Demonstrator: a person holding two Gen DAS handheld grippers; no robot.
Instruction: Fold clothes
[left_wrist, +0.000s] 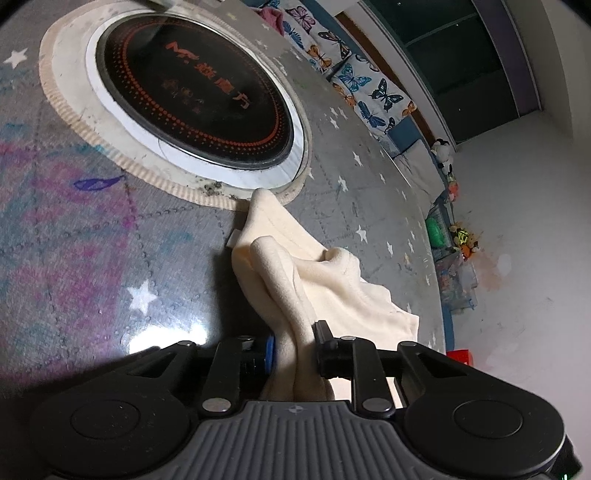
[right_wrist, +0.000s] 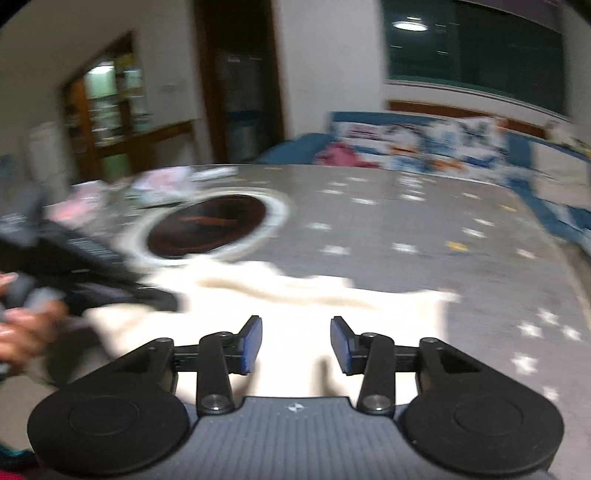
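Note:
A cream fleece garment (left_wrist: 310, 273) lies bunched on the grey star-patterned table. My left gripper (left_wrist: 293, 345) is shut on a gathered fold of it, and the cloth trails away across the table. In the blurred right wrist view the same garment (right_wrist: 303, 295) lies spread in front of my right gripper (right_wrist: 295, 343), which is open and empty just above its near edge. The left gripper and the hand holding it (right_wrist: 55, 295) show at the left of that view, on the garment's left end.
A round black induction hob (left_wrist: 195, 99) with a white rim is set into the table (left_wrist: 92, 258) beyond the garment. A butterfly-print cushion (left_wrist: 354, 74) and a blue bench line the far side. Toys (left_wrist: 458, 236) sit by the wall. Pink items (right_wrist: 162, 184) lie beyond the hob.

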